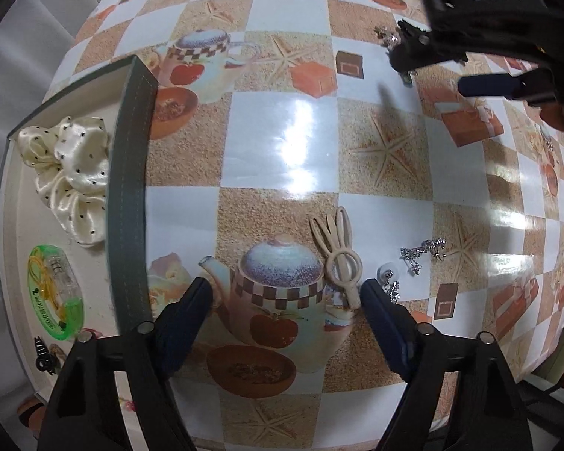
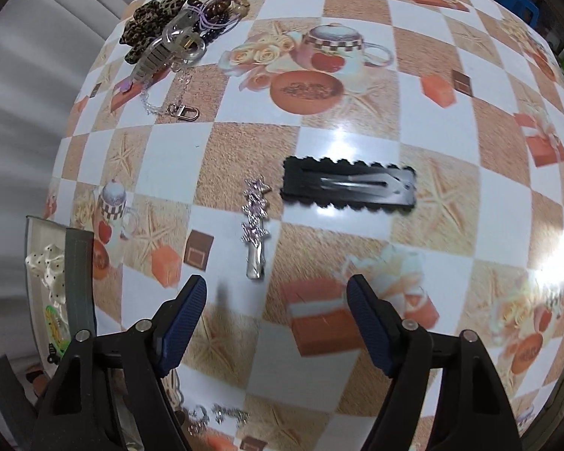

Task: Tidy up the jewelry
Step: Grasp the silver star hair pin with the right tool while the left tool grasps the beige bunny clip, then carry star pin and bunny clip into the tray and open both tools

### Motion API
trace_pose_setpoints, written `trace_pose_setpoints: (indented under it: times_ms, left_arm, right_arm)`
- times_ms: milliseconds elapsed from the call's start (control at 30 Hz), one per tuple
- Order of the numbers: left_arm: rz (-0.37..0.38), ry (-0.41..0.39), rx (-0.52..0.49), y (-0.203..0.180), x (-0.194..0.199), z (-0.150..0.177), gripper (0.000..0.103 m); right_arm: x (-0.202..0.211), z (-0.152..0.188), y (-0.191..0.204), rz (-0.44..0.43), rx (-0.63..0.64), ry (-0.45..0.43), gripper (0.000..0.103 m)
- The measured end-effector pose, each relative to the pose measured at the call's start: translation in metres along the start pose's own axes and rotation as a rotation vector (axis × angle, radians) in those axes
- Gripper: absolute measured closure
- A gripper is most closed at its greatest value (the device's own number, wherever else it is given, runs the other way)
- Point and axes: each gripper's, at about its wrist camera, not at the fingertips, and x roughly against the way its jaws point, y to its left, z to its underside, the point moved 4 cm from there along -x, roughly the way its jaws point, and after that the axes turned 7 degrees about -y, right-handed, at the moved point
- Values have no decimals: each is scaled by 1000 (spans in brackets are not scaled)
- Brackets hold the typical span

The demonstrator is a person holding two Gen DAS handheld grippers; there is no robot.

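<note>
Here, the left gripper (image 1: 285,293) hangs low over the table with its blue-padded fingers spread wide and nothing between them; a beige hair clip (image 1: 338,253) lies on the patterned tablecloth (image 1: 282,143) just ahead of the right-hand finger, its tail reaching almost to that fingertip, though contact cannot be confirmed. Just beside the same finger sits a small round-backed earring (image 1: 387,273), and a little farther out a tangle of silver chain (image 1: 425,250). To the left of this gripper stands a tray with a dark green stitched rim (image 1: 129,188), holding a cream polka-dot scrunchie (image 1: 69,173), a clear green bangle (image 1: 54,291) and a small black claw clip (image 1: 47,357). The right gripper (image 2: 276,293) likewise has its fingers well apart and empty, poised above the cloth; a silver star-studded hair clip (image 2: 255,221) lies ahead of it, nearer the left-hand finger, apart from both pads. Beyond that, beside the star clip's upper end, rests a black scalloped snap clip (image 2: 347,188). Far off near the table's edge sits a heap with a leopard-print scrunchie (image 2: 150,24), a metal watch band (image 2: 158,56), dark beads (image 2: 210,18) and a chain ending in a lobster clasp (image 2: 184,112).
</note>
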Motion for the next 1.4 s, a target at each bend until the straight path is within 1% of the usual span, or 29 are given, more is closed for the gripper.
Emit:
trace_pose_setpoints:
  times_ms: [67, 167, 200, 233, 333, 400, 433, 500, 533, 567, 600, 667, 700, 1033, 1067, 1100, 1167, 1300, 1400]
  left_arm:
    - [-7, -5, -3, -3, -5, 0, 19]
    - [-12, -7, -5, -6, -7, 0, 21]
    - [-13, -7, -4, -7, -8, 1, 21]
    - [-13, -9, -4, -9, -8, 1, 23]
    - [-8, -19, -15, -13, -6, -1, 32]
    - [-5, -24, -25, -17, -4, -2, 37]
    - [-3, -25, -26, -23, 0, -4, 41]
    - [-1, -28, -28, -28, 1, -4, 45]
    - [0, -30, -29, -28, 2, -4, 49]
    - [1, -33, -30, -30, 3, -4, 56]
    - [4, -36, -32, -30, 5, -4, 60]
    - [13, -39, -37, -31, 6, -6, 77]
    - [19, -40, -37, -31, 6, -7, 80]
    - [101, -54, 17, -10, 20, -17, 80]
    - [107, -58, 18, -10, 23, -17, 80]
    - [114, -62, 18, -8, 26, -16, 80]
    - [127, -70, 21, -7, 33, -15, 80]
    - [143, -86, 22, -6, 46, -14, 80]
    - [152, -97, 25, 8, 55, -11, 80]
  right_arm:
    - [-6, -3, 3, 10, 3, 2, 30]
    - [-9, -8, 9, 34, 24, -20, 32]
    - [-11, -10, 12, 52, 39, -29, 35]
    - [-12, -12, 14, 63, 48, -32, 37]
    - [-15, -15, 23, 134, 100, -44, 48]
    - [-16, -16, 27, 173, 127, -49, 60]
    - [-16, -16, 29, 183, 136, -51, 62]
    - [-17, -16, 32, 182, 144, -53, 75]
    - [-16, -16, 32, 181, 145, -52, 79]
    - [-16, -16, 33, 179, 145, -51, 86]
    - [-16, -16, 33, 176, 142, -51, 87]
    - [-14, -14, 32, 164, 123, -51, 87]
    - [-13, -13, 30, 155, 110, -50, 88]
    - [15, 19, 0, 53, -3, -31, 89]
    - [17, 22, -2, 46, -13, -28, 89]
    - [20, 25, -4, 40, -21, -26, 92]
    - [26, 26, -7, 29, -38, -18, 92]
    - [39, 39, -14, 0, -75, -10, 92]
    - [44, 49, -13, -10, -85, -8, 92]
